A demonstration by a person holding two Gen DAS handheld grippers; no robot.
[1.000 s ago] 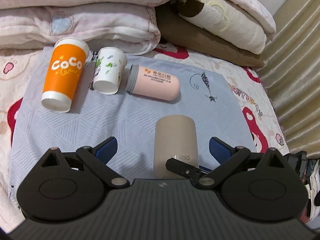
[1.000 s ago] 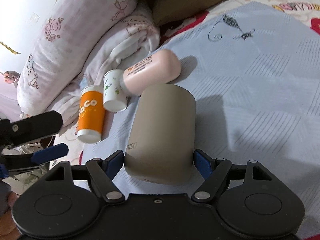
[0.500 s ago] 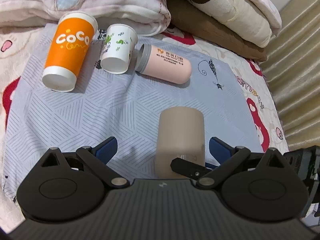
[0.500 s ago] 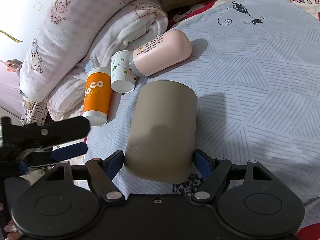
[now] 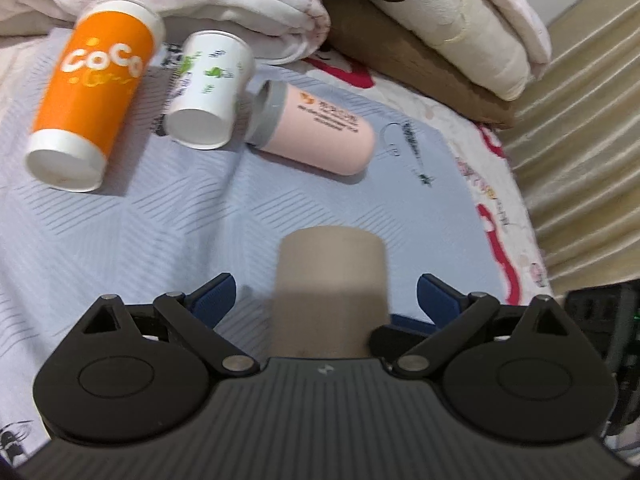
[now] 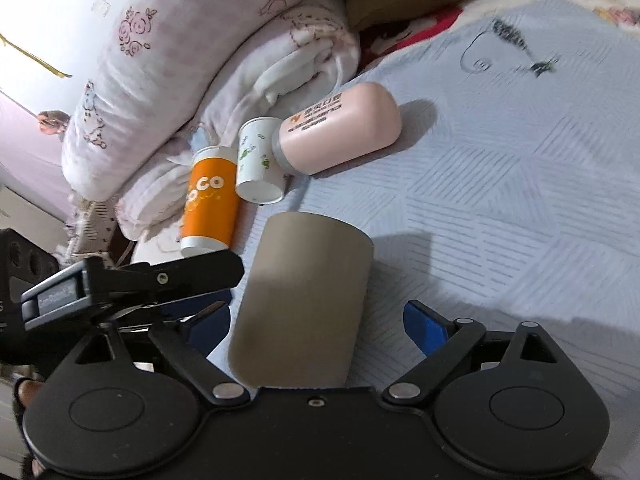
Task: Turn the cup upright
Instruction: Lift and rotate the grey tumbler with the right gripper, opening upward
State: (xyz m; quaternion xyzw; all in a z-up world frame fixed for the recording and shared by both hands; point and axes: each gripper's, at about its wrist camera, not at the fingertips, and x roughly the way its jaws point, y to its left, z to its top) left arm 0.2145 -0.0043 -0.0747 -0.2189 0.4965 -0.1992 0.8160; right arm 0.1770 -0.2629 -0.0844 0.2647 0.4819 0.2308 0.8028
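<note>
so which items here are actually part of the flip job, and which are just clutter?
In the job:
- beige cup, between the open right gripper
- left gripper, open near the same cup

Lying about:
- orange CoCo cup, on its side
- white printed cup, on its side
- pink bottle, on its side
- folded blankets

The taupe cup (image 6: 304, 304), a plain matte cylinder with a rounded closed end pointing away from the cameras, sits between the spread blue fingertips (image 6: 426, 326) of the right gripper, nearer the left one, apparently touching neither, its mouth hidden behind the gripper body.
</note>
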